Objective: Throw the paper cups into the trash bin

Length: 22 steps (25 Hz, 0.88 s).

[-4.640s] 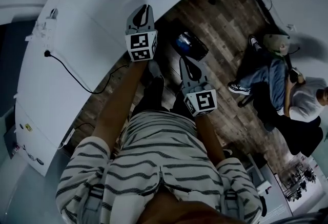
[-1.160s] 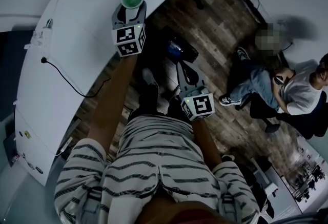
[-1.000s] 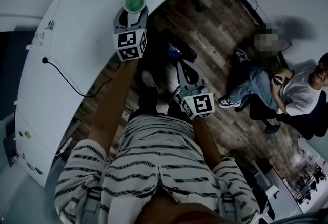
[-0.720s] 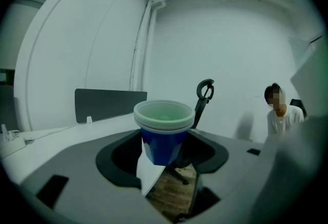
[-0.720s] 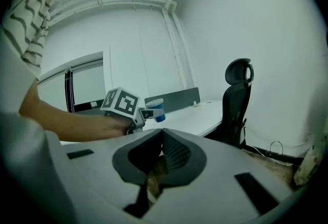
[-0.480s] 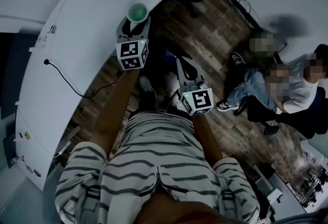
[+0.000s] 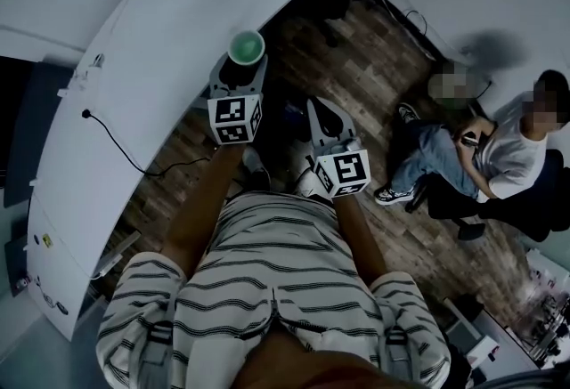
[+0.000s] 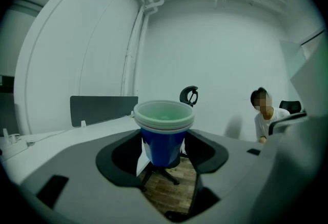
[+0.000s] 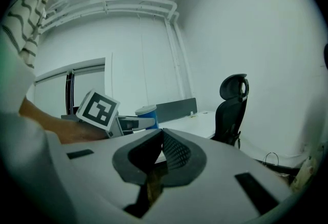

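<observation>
1. Task item, paper cups (image 8: 163, 133): tapered round shape, blue wall, pale rolled rim, greenish inside. 2 rims are seen stacked, so 2 cups nested, upright.
2. Location: the cups are clamped in the left gripper (image 8: 164, 142), jaws pressed on the blue wall from both sides. In head view they are seen at the curved edge of the table (image 7: 151, 58).
3. Right gripper (image 9: 162, 135): jaws are brought together, ribbed dark pads touching, nothing held. It is placed over the floor (image 7: 374, 67), apart from the cups.
4. Grippers: 2 counted, grey moulded shells, each w/ 1 marker cube (image 7: 233, 118).
5. Table: smooth white top, 1 black cable (image 7: 116, 147) laid across. Floor: wood planks.
6. Office chair (image 9: 231, 107): 1, black, beside the table.
</observation>
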Available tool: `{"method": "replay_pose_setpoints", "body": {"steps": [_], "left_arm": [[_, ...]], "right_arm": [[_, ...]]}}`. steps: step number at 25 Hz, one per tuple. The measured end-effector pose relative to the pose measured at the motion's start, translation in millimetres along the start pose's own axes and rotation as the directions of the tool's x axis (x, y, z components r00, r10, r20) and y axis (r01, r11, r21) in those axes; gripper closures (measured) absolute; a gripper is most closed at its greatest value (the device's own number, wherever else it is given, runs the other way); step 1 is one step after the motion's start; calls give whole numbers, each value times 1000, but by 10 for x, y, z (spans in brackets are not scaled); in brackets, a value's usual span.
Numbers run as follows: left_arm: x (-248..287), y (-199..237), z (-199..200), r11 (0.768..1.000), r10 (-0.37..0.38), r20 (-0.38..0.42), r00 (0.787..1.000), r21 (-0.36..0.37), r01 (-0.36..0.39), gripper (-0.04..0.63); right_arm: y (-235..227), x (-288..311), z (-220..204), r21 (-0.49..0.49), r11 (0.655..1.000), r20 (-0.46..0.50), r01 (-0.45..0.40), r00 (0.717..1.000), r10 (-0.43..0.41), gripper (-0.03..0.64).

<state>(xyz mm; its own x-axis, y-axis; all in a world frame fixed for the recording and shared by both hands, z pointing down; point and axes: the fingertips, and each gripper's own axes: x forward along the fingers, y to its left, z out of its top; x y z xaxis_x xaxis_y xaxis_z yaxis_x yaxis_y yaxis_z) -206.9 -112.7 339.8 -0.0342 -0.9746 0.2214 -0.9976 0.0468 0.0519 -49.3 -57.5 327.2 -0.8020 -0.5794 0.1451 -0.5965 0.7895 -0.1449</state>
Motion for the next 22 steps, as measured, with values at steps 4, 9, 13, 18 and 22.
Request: {"method": "replay_pose_setpoints", "body": {"steps": [4,9,13,18,22], "left_arm": [[-116,-142,47,1000,-19,7,1000,4,19,316],[-249,-334,93,999,-51,16,999,19,51,316],[-311,-504,89,996,-84,17,996,27,83,316],[-369,-676,81,991,-133,16,991,32,133,316],[-445,-765,59,985,-170,13,985,34,170,316]], "right_arm": [[-17,-69,77,-10,1000,16,5,1000,-5,608],[-21,-136,147,-27,1000,30,11,1000,-10,609],[-82,-183,171,-35,999,35,22,999,-21,609],[-155,-228,217,-40,998,49,44,998,-42,609],[-183,-275,233,-45,997,56,63,997,-61,609]]}}
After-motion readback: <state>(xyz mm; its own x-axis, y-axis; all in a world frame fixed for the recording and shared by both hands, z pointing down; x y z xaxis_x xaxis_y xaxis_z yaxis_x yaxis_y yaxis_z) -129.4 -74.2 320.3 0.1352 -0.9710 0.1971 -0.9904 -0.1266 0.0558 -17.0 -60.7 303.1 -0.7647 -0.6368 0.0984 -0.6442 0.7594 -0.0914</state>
